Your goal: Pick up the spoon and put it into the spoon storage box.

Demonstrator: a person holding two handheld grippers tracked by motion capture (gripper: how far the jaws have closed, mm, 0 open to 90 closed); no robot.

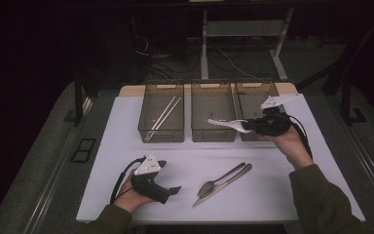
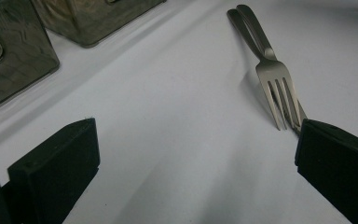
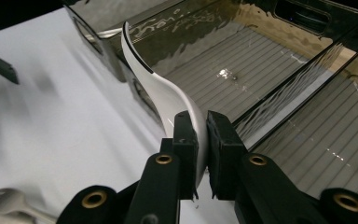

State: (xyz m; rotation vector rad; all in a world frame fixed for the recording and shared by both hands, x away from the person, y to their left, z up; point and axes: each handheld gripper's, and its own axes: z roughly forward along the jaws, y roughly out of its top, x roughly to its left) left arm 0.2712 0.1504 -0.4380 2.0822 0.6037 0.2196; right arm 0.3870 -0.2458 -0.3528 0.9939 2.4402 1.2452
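**Spoon pinched over the middle bin's front wall**

The right gripper (image 3: 200,154) has its fingers (image 3: 185,140) pinching a white spoon (image 3: 161,88). Its long axis runs straight ahead of them, tip over the front rim of the middle bin (image 1: 213,132), whose bare floor lies just beyond. The left gripper (image 1: 171,191), fingers spread and holding nothing, rests on the worktop (image 1: 126,161), with the fork and knife (image 1: 222,183) just beside one finger. Chopsticks (image 1: 164,116) lie in the left bin (image 1: 161,134).
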